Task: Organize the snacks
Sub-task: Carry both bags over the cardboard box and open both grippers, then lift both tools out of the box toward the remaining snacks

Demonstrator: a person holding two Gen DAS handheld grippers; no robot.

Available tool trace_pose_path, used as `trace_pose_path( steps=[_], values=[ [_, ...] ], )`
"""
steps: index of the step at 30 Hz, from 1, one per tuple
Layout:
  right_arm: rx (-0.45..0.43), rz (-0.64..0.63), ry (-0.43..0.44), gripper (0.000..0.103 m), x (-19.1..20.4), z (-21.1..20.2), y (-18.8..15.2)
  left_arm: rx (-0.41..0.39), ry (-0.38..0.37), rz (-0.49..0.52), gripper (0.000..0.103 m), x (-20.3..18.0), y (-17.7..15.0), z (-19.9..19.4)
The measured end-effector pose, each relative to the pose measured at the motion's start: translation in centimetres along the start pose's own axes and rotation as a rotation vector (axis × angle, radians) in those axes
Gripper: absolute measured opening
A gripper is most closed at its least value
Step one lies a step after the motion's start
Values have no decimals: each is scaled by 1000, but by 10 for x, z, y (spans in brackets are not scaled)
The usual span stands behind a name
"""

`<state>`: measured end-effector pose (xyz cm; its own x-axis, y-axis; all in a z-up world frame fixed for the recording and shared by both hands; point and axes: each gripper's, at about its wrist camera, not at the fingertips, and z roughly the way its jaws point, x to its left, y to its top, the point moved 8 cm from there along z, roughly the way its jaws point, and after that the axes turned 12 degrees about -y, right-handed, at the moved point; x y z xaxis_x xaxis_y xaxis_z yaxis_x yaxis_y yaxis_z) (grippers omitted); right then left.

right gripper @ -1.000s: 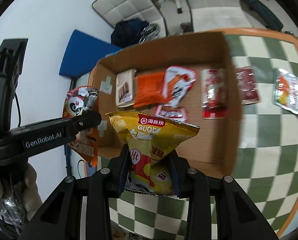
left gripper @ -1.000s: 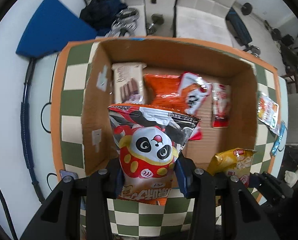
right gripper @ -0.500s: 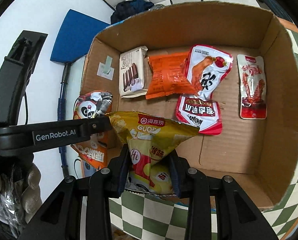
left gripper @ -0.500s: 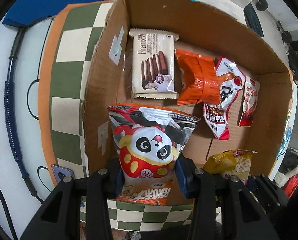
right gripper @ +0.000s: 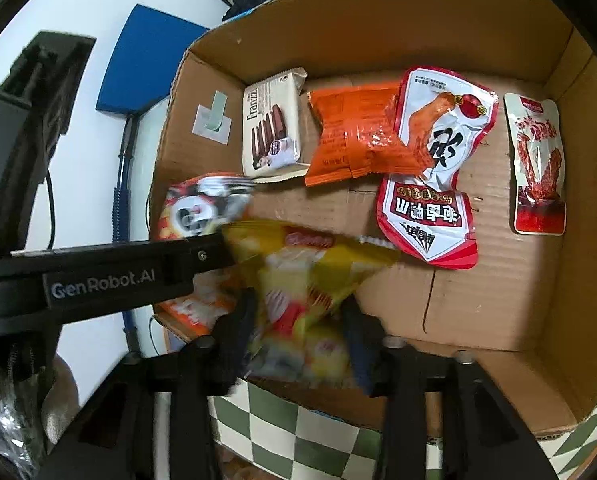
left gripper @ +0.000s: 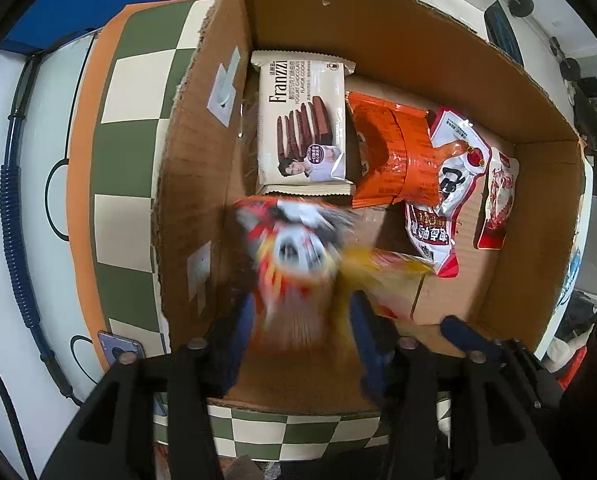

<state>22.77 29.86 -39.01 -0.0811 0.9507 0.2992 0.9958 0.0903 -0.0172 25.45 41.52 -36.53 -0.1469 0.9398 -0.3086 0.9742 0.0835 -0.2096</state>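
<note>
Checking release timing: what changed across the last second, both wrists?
Both grippers moved in over the cardboard box. The panda bag and the yellow chip bag, sharp before, are now motion-blurred between the fingers; whether they've been released I cannot tell. The Franzzi cookie pack, orange pack and red pouches lie as before.
</note>
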Motion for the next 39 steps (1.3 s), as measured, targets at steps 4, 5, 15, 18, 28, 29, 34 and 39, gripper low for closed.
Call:
trace_pose_path(
  steps=[4,5,15,18,28,29,34,39],
  values=[
    [9,-16,-18,89,1,0,-3,-22,7,-5,57,1,0,-6],
    [7,-19,-26,89,1,-1,-3,-29,9,-1,57,0,-1,-9],
    [-45,-50,-134,91,-7,-33,-11,-109,17,42,57,-16,-21,-37],
    [-73,-49,-158,91,-12,-50,-15,-147,24,60,57,-22,-32,-47],
    [-183,-32,-227,92,-34,-123,-40,-288,53,133,57,-40,-78,-85],
    [-198,-31,-235,92,-37,-132,-45,-302,55,143,57,-44,-84,-88],
    [-259,-29,-260,92,-41,-163,-64,-353,48,176,57,-58,-110,-101],
    [-309,-20,-254,92,-42,-191,-84,-399,41,205,57,-70,-136,-115]
  ],
)
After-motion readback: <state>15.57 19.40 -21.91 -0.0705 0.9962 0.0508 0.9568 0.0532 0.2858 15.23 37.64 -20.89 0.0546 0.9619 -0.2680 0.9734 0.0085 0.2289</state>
